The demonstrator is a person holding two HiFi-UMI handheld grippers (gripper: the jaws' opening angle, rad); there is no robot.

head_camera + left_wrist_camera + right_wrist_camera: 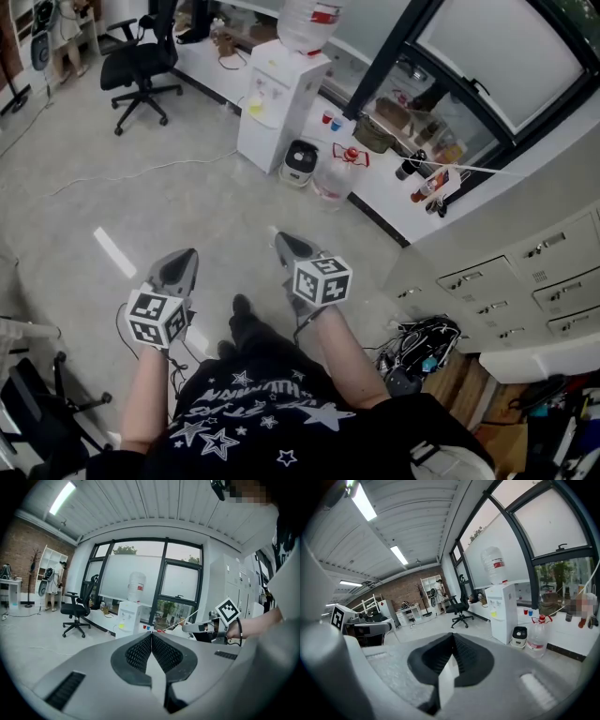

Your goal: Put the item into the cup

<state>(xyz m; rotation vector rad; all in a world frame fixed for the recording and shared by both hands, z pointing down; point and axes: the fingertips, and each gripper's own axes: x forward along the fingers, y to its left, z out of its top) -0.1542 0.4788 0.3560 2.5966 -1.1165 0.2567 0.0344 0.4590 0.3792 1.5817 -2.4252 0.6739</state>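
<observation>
I hold both grippers in the air over the floor, far from any work surface. In the head view my left gripper [188, 255] is shut with nothing in it, and my right gripper [279, 238] beside it is also shut and empty. The left gripper view shows its jaws [151, 634] pressed together; the right gripper view shows the same [453, 635]. Two small cups, red [327, 117] and blue [337, 124], stand on the low window ledge far ahead, also seen as red cup [526, 612]. No item for the cup is identifiable.
A white water dispenser [278, 103] stands by the ledge, with a small white appliance [300, 159] and a water jug [334, 178] on the floor beside it. A black office chair [141, 66] is far left. Grey lockers [525, 281] and a bag [422, 352] are at the right.
</observation>
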